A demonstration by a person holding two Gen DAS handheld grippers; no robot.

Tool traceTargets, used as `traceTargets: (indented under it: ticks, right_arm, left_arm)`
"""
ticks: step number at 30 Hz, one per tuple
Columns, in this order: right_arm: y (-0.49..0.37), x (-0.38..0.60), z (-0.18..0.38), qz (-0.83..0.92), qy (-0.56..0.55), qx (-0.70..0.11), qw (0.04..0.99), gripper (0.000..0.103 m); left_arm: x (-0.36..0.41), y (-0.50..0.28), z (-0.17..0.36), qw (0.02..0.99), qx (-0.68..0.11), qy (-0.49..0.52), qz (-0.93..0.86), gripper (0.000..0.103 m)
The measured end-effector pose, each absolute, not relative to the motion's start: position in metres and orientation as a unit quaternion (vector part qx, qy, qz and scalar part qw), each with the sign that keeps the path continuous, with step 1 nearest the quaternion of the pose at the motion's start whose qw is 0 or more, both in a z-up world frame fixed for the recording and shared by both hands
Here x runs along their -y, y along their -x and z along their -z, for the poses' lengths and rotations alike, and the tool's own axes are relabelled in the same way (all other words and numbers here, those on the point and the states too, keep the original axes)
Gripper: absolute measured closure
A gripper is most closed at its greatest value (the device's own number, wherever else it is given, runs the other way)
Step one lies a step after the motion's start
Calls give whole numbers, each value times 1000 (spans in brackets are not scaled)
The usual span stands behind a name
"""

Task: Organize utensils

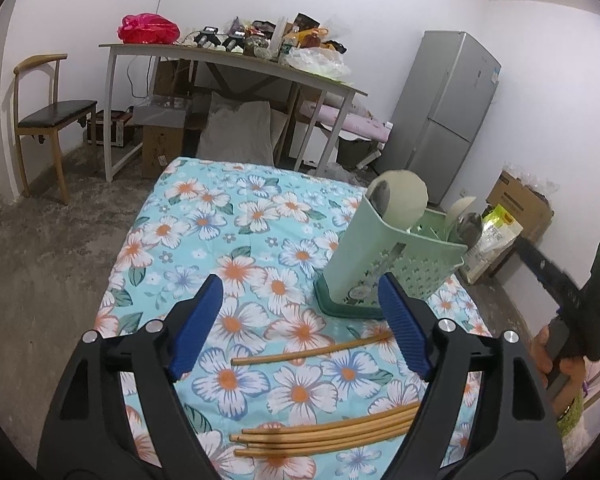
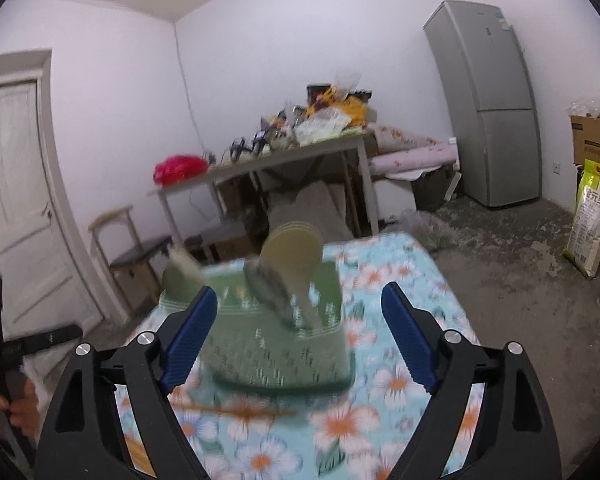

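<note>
A pale green perforated utensil holder stands on the right side of the floral tablecloth, with a cream rice paddle and spoons inside. One wooden chopstick lies in front of it. Several more chopsticks lie bundled nearer the camera. My left gripper is open above the cloth with nothing between its fingers. In the blurred right wrist view, my right gripper is open just before the holder, and a chopstick lies below it.
Beyond the table are a cluttered desk, a wooden chair, a grey fridge, a cardboard box and a rice bag. A hand holds the other gripper's body at the right edge. A white door is on the left.
</note>
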State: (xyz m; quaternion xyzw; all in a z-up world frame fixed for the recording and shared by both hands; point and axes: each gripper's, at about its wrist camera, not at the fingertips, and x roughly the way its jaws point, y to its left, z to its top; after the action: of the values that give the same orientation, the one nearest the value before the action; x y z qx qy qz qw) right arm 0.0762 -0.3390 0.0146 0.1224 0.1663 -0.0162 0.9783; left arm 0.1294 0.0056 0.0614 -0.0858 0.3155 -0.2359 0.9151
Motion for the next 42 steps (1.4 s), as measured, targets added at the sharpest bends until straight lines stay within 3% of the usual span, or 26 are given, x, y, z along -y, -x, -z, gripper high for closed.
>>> traceTargets:
  ticks: [20,42]
  right_arm:
    - [-64,244,74,-87,-142,-347,923,14]
    - [-62,235,85,-83,-136,-381,911,14]
  left_arm:
    - [3,-115,-19,888,-388,68,237,20]
    - [1,-110,1,880,-422,60,208,18]
